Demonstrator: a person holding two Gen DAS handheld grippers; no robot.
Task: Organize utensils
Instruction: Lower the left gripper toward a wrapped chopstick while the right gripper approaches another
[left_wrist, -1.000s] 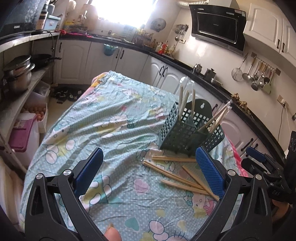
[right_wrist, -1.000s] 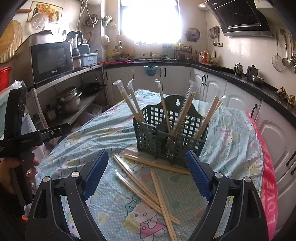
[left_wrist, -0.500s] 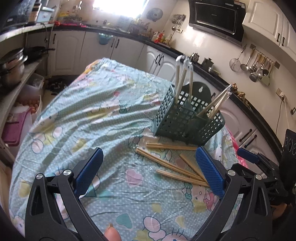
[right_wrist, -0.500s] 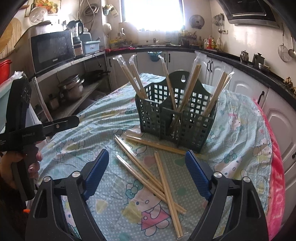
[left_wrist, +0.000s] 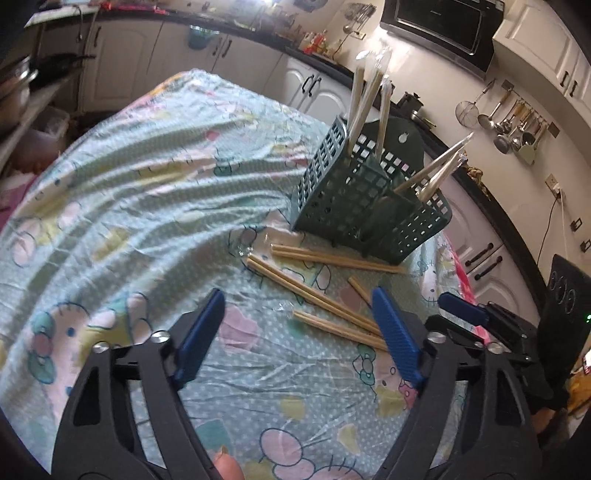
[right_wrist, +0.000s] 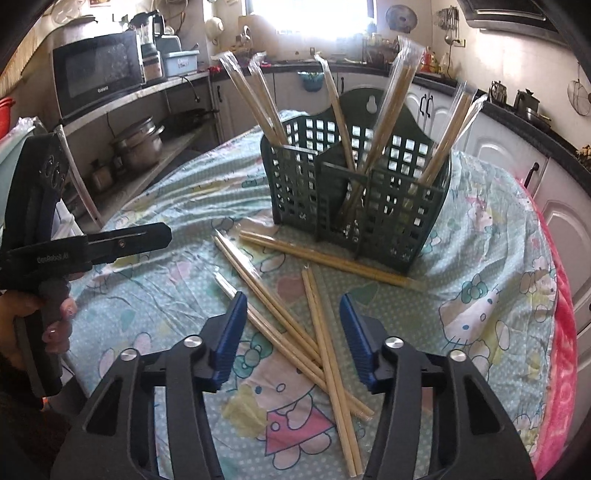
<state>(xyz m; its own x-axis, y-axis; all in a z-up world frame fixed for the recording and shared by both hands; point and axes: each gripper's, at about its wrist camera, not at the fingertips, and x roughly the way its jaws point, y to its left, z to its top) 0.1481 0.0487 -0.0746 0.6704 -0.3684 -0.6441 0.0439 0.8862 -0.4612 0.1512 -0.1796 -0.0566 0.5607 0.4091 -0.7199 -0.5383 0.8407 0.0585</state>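
Chopsticks (right_wrist: 325, 332) loose on cartoon tablecloth (left_wrist: 147, 192), kitchen; left gripper (left_wrist: 295, 328), right gripper (right_wrist: 291, 332) closing, empty

Dark green lattice utensil caddy (right_wrist: 354, 206) stood upright on my cartoon-print tablecloth (right_wrist: 480, 295), divided into compartments. Plastic-sleeved chopstick pairs (right_wrist: 388, 122) stood inside, leaning outward at angles. Loose wrapped chopstick pairs (right_wrist: 325, 325) lay flat on cloth in front of caddy, some crossing each other; one pair (right_wrist: 328, 260) lay just beside caddy's base, nearly parallel to it.
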